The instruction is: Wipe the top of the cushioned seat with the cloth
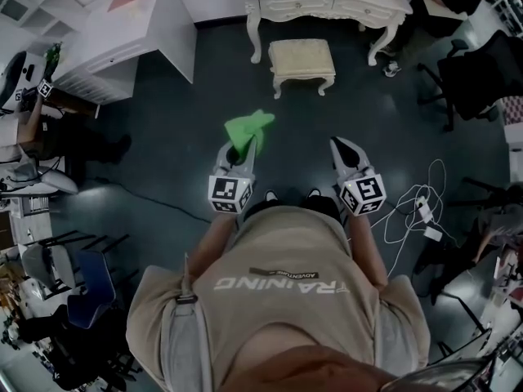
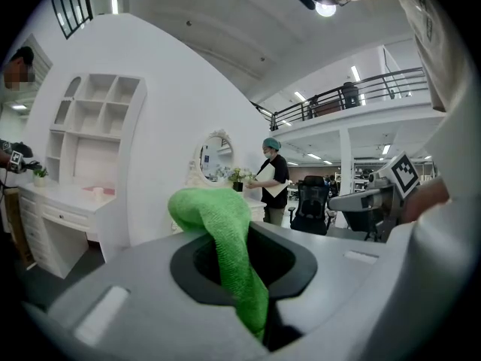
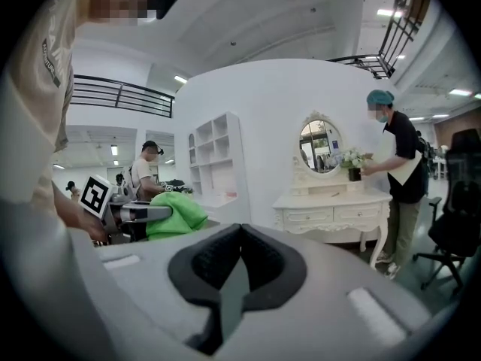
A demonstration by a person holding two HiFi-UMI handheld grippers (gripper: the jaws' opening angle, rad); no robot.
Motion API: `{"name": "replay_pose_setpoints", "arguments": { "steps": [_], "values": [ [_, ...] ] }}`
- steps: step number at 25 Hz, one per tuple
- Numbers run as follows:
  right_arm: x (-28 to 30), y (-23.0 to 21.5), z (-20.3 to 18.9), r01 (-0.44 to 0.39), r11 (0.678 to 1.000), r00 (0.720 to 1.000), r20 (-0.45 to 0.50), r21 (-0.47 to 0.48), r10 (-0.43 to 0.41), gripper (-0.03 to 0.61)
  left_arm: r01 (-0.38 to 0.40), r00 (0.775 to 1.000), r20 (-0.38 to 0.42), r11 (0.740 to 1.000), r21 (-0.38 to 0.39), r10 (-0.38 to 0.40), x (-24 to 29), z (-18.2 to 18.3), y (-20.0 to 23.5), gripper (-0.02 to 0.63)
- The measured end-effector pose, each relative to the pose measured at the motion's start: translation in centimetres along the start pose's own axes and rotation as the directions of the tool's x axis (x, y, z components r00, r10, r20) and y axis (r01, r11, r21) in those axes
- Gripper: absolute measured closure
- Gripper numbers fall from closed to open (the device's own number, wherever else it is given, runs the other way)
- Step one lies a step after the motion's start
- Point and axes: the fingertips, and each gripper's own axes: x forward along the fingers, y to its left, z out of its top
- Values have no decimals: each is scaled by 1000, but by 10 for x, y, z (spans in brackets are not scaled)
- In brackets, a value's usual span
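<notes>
Underfoot in the head view lies a dark floor (image 1: 163, 162), with the person standing on it and both tools held out ahead. The left gripper (image 1: 248, 147) has its jaws closed on a green cloth (image 1: 248, 127), which bunches up over the tips. The right gripper (image 1: 339, 144) is level with it and well apart, with nothing showing at its tips. The cushioned seat (image 1: 301, 58) stands farther ahead, well clear of the cloth and both tools, just in front of a white dressing table (image 1: 327, 5). White cables (image 1: 413, 211) trail over the floor on the right.

From the left gripper view, the left gripper (image 2: 244, 235) is clamped on the cloth (image 2: 214, 213): the fabric runs up through the dark padded gap and folds over to the left above the jaws. The right gripper (image 2: 376, 199) shows at the right edge. Beyond stand a white shelf unit (image 2: 94, 126), an oval mirror (image 2: 216, 156) and a person in a cap (image 2: 272, 179).

From the right gripper view, the right gripper (image 3: 239, 232) has its jaws brought together at the tips, with nothing between them. To the left the left gripper (image 3: 139, 213) holds the cloth (image 3: 179, 213). The dressing table (image 3: 334, 205) with its mirror (image 3: 319, 145) stands ahead, and the person in a cap (image 3: 392, 171) is beside it.
</notes>
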Motion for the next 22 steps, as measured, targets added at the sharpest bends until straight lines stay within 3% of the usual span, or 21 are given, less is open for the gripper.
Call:
{"name": "replay_pose_setpoints", "arguments": {
  "steps": [10,22],
  "values": [
    [27,6,-8,20,1000,999,-48,18,-20,577,4,1000,-9,1000,-10,-4,16,-7,39,566],
    [81,-79,6,-41,998,999,-20,40,42,577,-46,999,-21,999,1,46,98,12,36,566]
  ]
}}
